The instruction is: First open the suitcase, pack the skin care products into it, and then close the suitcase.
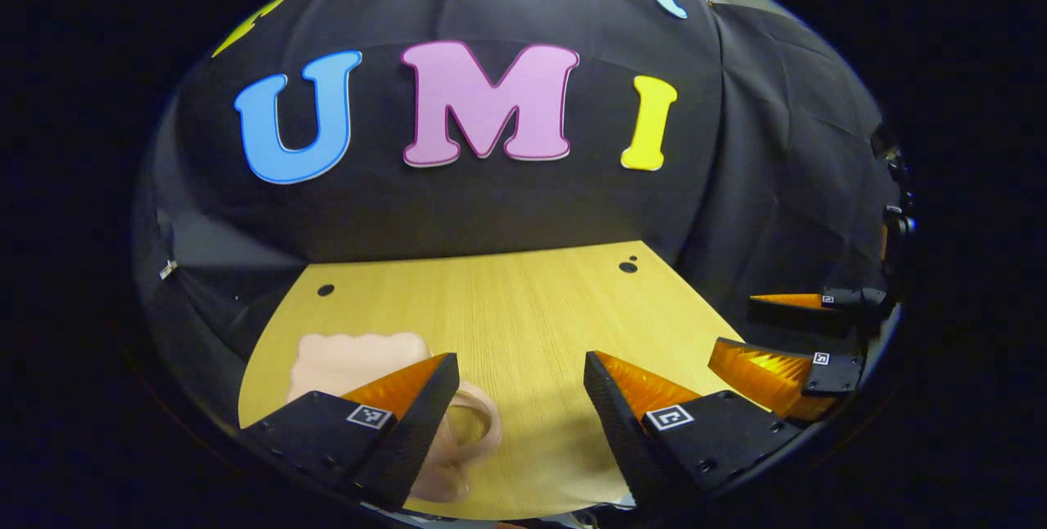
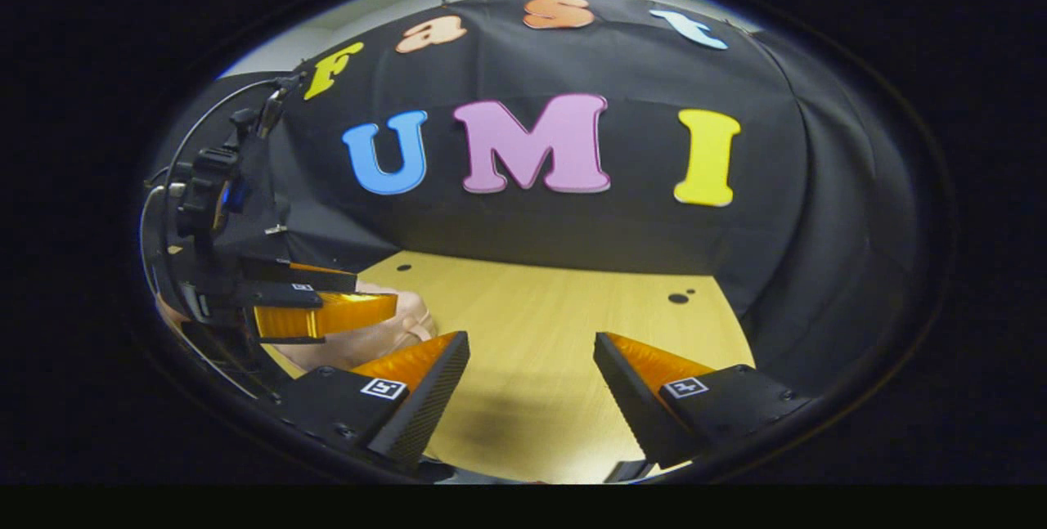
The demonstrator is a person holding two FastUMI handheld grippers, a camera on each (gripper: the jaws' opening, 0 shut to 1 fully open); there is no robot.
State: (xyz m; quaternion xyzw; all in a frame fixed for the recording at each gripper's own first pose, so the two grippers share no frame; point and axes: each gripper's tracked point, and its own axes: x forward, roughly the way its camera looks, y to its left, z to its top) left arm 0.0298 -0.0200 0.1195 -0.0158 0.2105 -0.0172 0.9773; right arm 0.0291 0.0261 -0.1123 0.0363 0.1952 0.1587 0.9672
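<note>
Tools first: my left tool (image 1: 519, 365) stands spread wide and holds nothing, with bare wood showing between its two fingers. In the left gripper view its left finger overlaps a pale pink thing on the table (image 1: 523, 300). This is a soft, scallop-edged pink case (image 1: 356, 353) with a looped handle at its near end, and I take it to be the suitcase I must open. I cannot tell whether the finger touches it or merely passes in front of it.

My right tool (image 2: 532, 349) is likewise spread apart and empty, poised over the open middle of the table. In the left gripper view it sits off to the right, near the table's edge. In the right gripper view the left tool is at the left, with the pink case partly hidden behind it.

Both tools seem held low and level at the near edge, fingers wide, as a ready stance before any grasp. The left is nearer the case, so I judge it would take the handle or lid first. I see no skin care products on the part of the table in sight. The lid looks shut, so I judge the task barely begun.
</note>
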